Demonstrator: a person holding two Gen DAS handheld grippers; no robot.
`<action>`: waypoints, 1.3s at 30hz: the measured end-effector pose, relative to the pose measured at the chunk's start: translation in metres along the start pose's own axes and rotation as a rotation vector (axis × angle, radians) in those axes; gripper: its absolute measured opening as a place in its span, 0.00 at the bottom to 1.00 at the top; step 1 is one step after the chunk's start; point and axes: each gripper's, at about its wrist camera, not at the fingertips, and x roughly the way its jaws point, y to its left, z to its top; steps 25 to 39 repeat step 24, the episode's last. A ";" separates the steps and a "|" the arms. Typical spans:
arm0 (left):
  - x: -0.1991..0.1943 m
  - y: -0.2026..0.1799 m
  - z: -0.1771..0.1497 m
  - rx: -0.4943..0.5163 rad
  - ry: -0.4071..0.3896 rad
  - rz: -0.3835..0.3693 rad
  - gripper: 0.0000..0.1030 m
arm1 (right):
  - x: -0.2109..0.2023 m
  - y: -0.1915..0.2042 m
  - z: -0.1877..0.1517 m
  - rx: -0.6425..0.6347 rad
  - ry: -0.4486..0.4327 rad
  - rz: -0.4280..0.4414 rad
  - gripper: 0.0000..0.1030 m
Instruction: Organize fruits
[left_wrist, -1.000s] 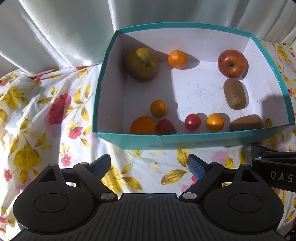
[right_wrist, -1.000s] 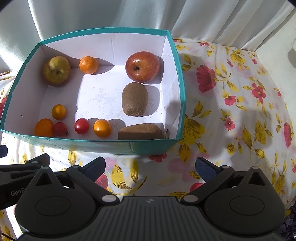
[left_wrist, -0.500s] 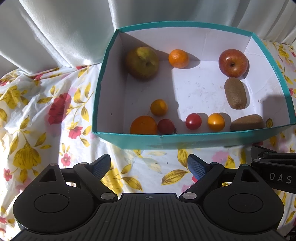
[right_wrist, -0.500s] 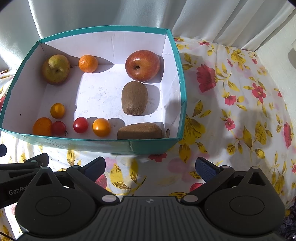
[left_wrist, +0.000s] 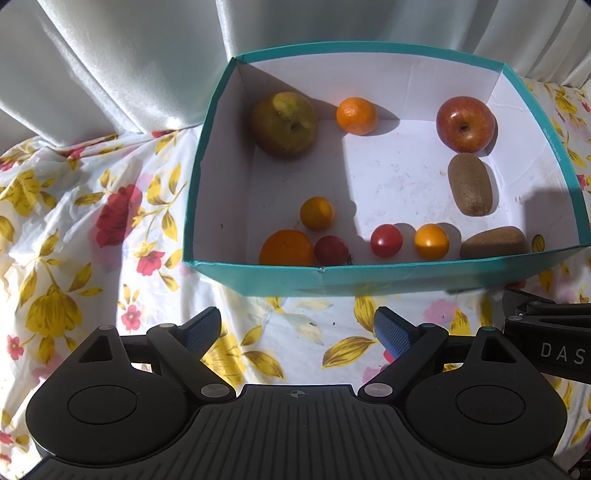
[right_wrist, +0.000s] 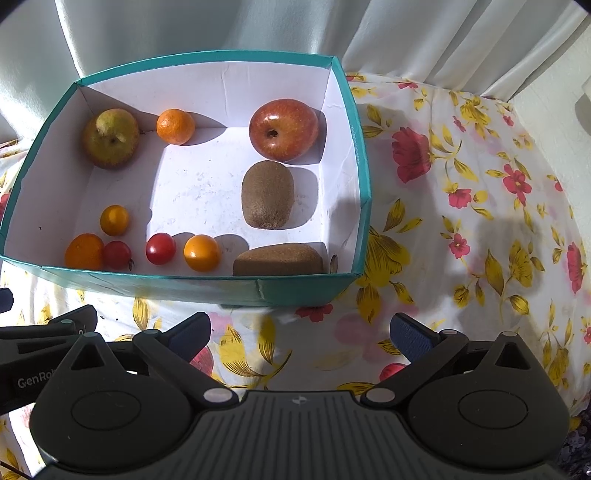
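Note:
A teal box (left_wrist: 369, 275) (right_wrist: 184, 284) with a white inside holds all the fruit. At its back lie a green-brown apple (left_wrist: 284, 124) (right_wrist: 110, 137), a mandarin (left_wrist: 356, 115) (right_wrist: 175, 126) and a red apple (left_wrist: 464, 123) (right_wrist: 283, 128). Two kiwis (left_wrist: 470, 184) (right_wrist: 267, 194) lie on the right. Several small tomatoes and an orange (left_wrist: 286, 248) (right_wrist: 84, 252) line the near wall. My left gripper (left_wrist: 297, 330) and right gripper (right_wrist: 301, 334) hover open and empty over the cloth in front of the box.
A floral tablecloth (left_wrist: 92, 221) (right_wrist: 461, 221) covers the surface around the box. White curtains (left_wrist: 110, 55) (right_wrist: 424, 37) hang close behind it. The other gripper's black body shows at the right edge of the left wrist view and the left edge of the right wrist view.
Both views have shifted very slightly relative to the box. No fruit has moved and both grippers stay open.

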 end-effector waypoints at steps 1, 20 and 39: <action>0.000 0.000 0.000 0.001 0.000 -0.001 0.91 | 0.000 0.000 0.000 0.001 0.000 0.000 1.00; -0.008 -0.002 -0.007 0.018 -0.080 0.021 0.91 | -0.004 0.000 -0.005 0.002 -0.013 0.005 1.00; -0.009 -0.001 -0.007 0.010 -0.079 0.006 0.91 | -0.005 0.000 -0.006 0.006 -0.016 0.010 1.00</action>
